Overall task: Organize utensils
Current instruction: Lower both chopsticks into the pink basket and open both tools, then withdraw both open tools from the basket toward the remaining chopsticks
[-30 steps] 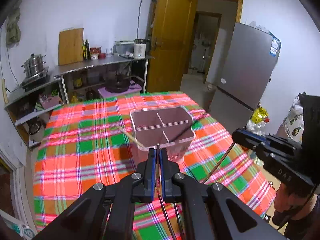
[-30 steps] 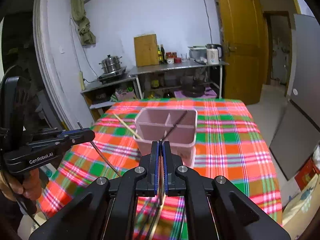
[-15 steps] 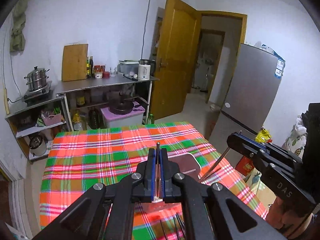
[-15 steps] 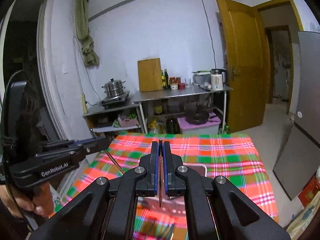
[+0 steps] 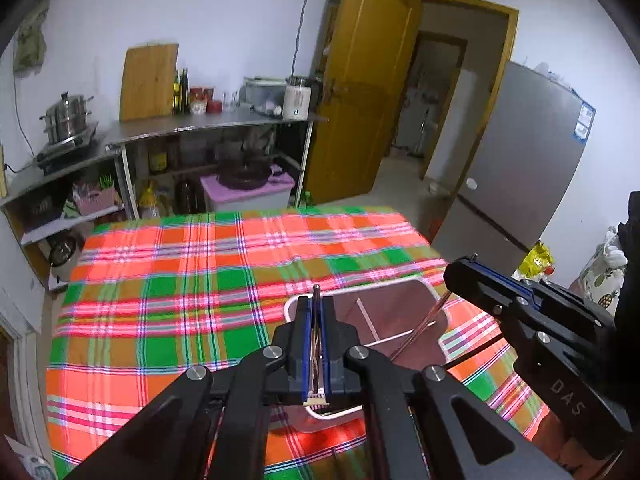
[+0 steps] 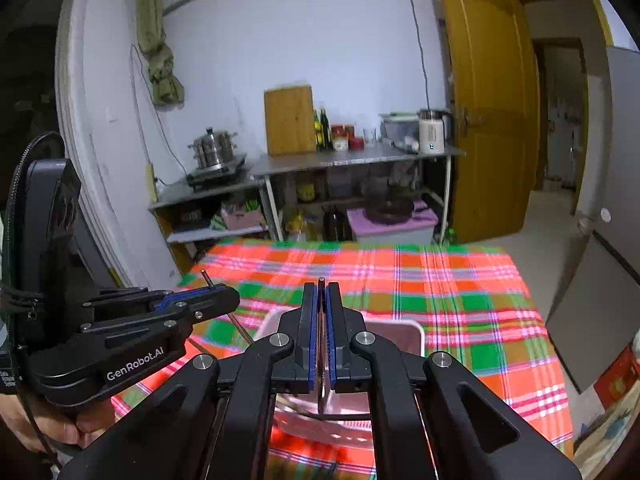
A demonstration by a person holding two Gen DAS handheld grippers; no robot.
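I am in a home kitchen; at twelve o'clock a steel counter (image 5: 208,126) carries a wooden chopping board (image 5: 149,82), stacked steel steamer pot (image 5: 66,118) and white kettle (image 5: 297,98); at two o'clock a grey fridge (image 5: 516,176).

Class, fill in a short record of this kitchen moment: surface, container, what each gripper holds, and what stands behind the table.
surface: table with a plaid cloth
container: pink divided utensil holder, standing on the cloth just beyond both grippers
left gripper: jaws shut on a thin chopstick
right gripper: jaws shut on a second chopstick
relation: both sticks slant down towards the holder; where their lower ends are is hidden
background: steel shelf with a cutting board, open door, fridge
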